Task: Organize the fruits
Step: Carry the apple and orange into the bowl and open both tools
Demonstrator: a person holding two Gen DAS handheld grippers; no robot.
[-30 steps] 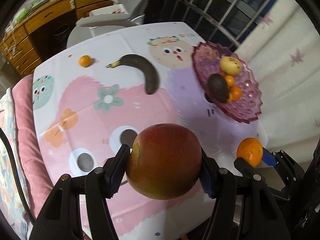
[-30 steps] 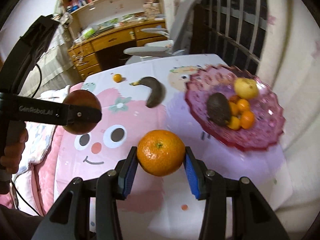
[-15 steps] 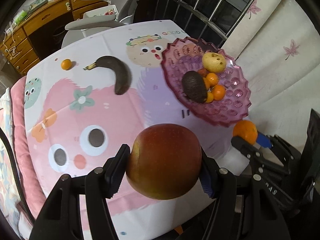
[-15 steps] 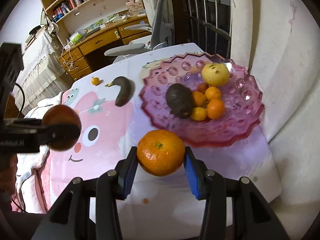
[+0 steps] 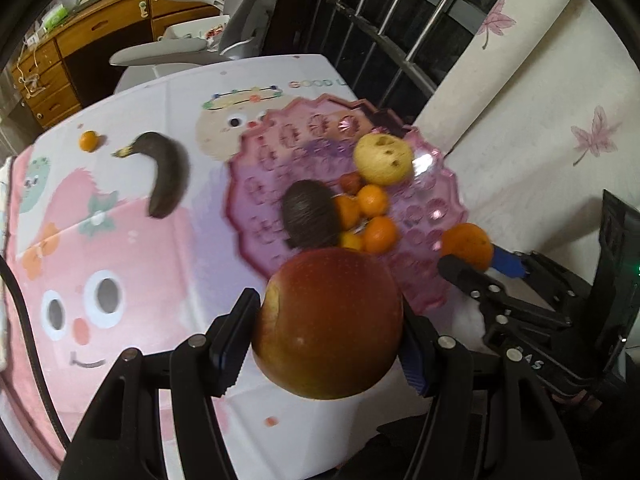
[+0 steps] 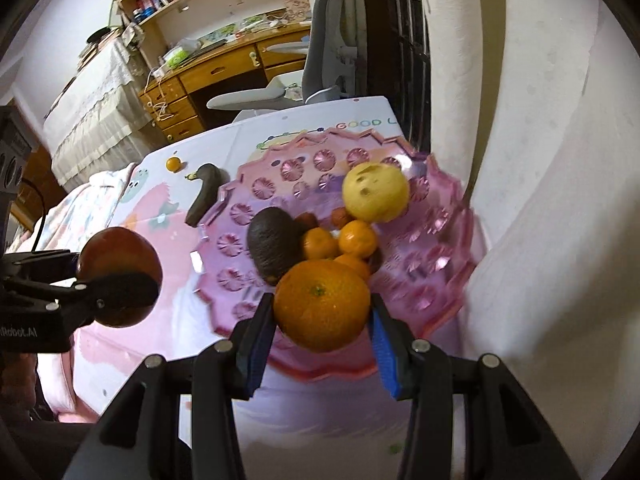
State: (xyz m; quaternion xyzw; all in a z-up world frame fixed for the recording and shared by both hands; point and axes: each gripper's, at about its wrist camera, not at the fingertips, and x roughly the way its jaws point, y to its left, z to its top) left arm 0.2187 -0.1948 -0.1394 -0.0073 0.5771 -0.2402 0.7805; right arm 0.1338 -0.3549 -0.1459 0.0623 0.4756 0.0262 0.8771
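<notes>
My left gripper [image 5: 326,336] is shut on a red apple [image 5: 328,322] and holds it above the near rim of the pink glass fruit plate [image 5: 260,184]. My right gripper [image 6: 320,326] is shut on a large orange [image 6: 322,304], held over the near part of the plate [image 6: 436,256]. The plate holds a dark avocado [image 6: 272,244], a yellow pear [image 6: 376,190] and several small oranges [image 6: 358,238]. A dark banana [image 5: 166,176] and a small orange [image 5: 89,141] lie on the cartoon tablecloth [image 5: 104,240], left of the plate.
A white wall [image 6: 540,200] stands close on the right of the plate. A grey chair [image 5: 192,44] and a wooden desk [image 5: 100,32] stand beyond the table's far edge. A pink cushion [image 6: 56,364] lies at the table's left side.
Both grippers have moved forward and right towards the plate with their fruit. The plate now lies directly under and ahead of the orange and the apple.
</notes>
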